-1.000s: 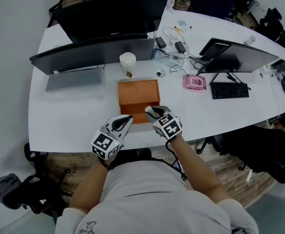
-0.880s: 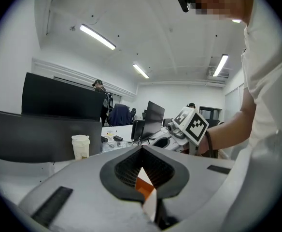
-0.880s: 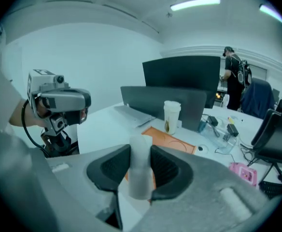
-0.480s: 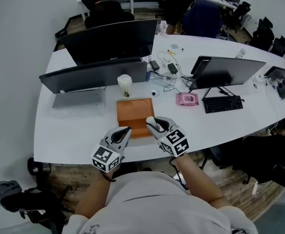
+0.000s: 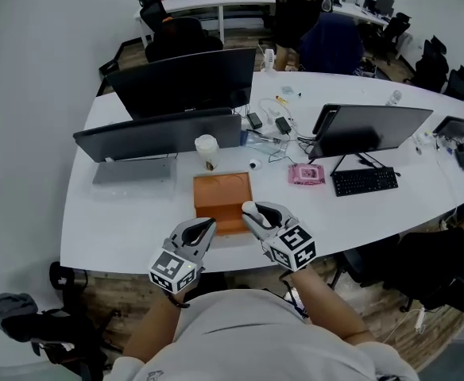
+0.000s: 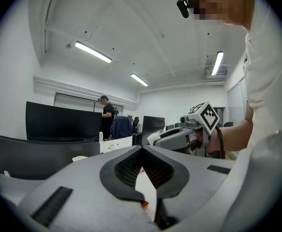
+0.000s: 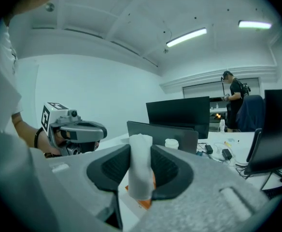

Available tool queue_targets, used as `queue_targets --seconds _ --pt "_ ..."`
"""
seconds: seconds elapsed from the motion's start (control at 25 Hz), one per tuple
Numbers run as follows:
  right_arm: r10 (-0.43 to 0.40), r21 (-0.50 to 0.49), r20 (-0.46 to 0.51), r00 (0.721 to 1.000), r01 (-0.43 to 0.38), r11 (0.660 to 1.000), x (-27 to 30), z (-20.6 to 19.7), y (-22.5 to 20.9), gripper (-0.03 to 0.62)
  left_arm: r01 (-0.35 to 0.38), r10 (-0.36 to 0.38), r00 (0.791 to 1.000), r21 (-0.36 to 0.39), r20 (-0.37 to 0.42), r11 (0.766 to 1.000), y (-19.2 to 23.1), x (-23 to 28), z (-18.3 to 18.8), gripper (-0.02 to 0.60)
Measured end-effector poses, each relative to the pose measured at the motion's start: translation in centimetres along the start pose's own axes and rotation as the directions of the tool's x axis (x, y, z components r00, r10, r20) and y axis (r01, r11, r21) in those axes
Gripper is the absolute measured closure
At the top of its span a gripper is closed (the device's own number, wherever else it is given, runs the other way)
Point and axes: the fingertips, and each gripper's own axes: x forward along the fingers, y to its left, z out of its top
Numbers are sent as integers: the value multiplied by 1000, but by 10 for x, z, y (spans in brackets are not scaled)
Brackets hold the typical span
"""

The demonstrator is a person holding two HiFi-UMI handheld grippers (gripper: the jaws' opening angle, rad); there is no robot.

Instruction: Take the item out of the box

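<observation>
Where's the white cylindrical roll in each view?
Head view: white cylindrical roll at the right hand-held gripper's tip, lower centre.
Left gripper view: right of centre, at the tip of that hand-held gripper.
Right gripper view: centre, upright between the jaws.
Shared landmark: white lidded paper cup, in all three views.

Office: monitors (image 5: 188, 82), keyboard (image 5: 365, 182), chairs (image 5: 176, 36)

White desk (image 5: 113, 222) bearing orange box (image 5: 218, 197), paper cup (image 5: 206, 150), keyboard (image 5: 364, 181), pink packet (image 5: 306, 174)
</observation>
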Motion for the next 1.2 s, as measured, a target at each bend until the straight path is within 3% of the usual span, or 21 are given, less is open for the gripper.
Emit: queue_targets --seconds 0.36,0.68,1.2 --pt "32 -12 63 998 -31 999 -22 15 28 465 -15 15 1000 25 0 1000 -19 -25 10 583" --pt "-29 -46 90 996 33 998 -36 18 61 465 53 -53 998 28 15 998 -38 -56 9 583" --pt "-83 -18 105 991 85 996 -28 18 167 465 109 -110 994 23 30 994 -39 -164 2 583"
